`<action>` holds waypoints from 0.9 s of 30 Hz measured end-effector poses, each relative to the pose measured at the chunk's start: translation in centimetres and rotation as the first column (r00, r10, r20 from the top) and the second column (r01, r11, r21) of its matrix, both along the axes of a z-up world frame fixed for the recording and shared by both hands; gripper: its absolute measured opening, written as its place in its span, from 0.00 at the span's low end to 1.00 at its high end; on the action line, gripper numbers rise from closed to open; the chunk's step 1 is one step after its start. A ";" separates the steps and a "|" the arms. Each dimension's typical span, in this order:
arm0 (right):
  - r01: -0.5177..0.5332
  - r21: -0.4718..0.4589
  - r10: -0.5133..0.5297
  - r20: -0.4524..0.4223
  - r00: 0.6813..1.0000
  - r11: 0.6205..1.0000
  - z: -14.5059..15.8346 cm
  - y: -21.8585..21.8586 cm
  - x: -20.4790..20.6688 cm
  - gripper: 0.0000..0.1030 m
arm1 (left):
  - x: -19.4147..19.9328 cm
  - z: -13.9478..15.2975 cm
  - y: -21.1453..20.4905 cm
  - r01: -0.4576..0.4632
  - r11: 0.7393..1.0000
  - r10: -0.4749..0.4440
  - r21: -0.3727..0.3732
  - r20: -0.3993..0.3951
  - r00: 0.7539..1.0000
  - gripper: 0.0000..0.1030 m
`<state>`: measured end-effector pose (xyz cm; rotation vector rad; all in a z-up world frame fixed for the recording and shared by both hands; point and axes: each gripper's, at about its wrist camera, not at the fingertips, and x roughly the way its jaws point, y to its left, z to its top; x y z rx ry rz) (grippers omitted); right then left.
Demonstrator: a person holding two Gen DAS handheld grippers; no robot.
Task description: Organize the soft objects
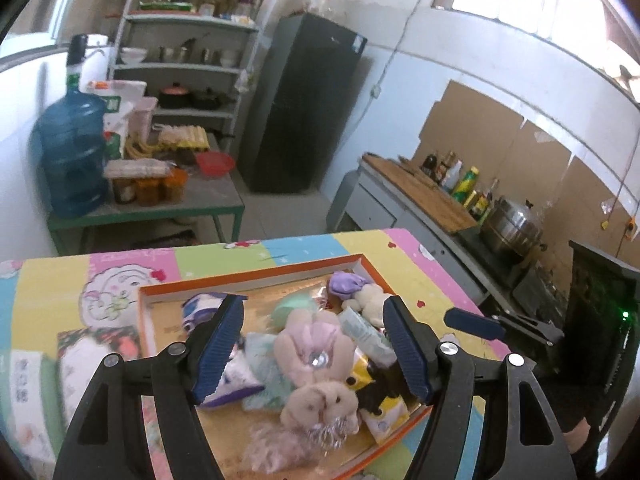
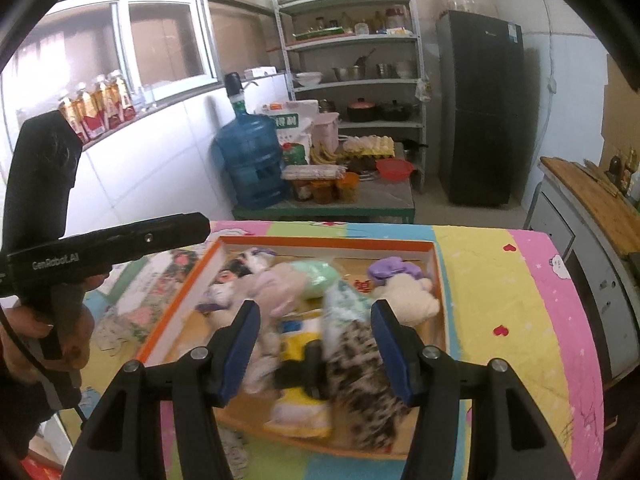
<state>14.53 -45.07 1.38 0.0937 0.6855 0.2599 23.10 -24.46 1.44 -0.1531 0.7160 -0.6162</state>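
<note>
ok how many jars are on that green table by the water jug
3: left jar, middle jar, right jar, in a row right of the water jug. Others may hide behind.

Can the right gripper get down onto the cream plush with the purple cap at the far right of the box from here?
Probably yes. The right gripper hangs open and empty above the orange box, and the cream plush lies uncovered in the far right corner, with only the box wall close beside it.

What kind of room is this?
Most likely a home kitchen or pantry: a black fridge, open shelves of pots and bowls, and a counter with sauce bottles and a steel pot.
</note>
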 end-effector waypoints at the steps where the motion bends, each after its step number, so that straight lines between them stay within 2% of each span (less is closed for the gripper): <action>1: -0.003 0.002 0.003 0.005 1.000 1.000 0.2 0.4 -0.4 0.56 | -0.5 0.2 0.5 -0.009 1.000 0.009 0.002 0.011 1.000 0.72; 10: -0.015 -0.005 0.016 0.076 0.997 1.000 1.8 4.3 -5.2 0.56 | -5.8 1.3 5.8 -0.138 0.990 0.134 0.023 0.110 0.985 0.72; 15: -0.010 -0.015 0.011 0.102 0.995 1.000 2.2 6.3 -7.3 0.56 | -9.4 1.8 8.0 -0.203 0.977 0.187 0.066 0.191 0.964 0.72; 20: -0.007 -0.015 0.009 0.128 0.992 1.000 2.2 8.2 -9.4 0.56 | -12.9 2.1 9.7 -0.240 0.968 0.217 0.074 0.238 0.947 0.72; 27: 0.002 -0.029 0.003 0.173 0.985 1.000 2.5 10.7 -12.6 0.56 | -18.2 2.8 11.4 -0.321 0.942 0.277 0.094 0.319 0.906 0.72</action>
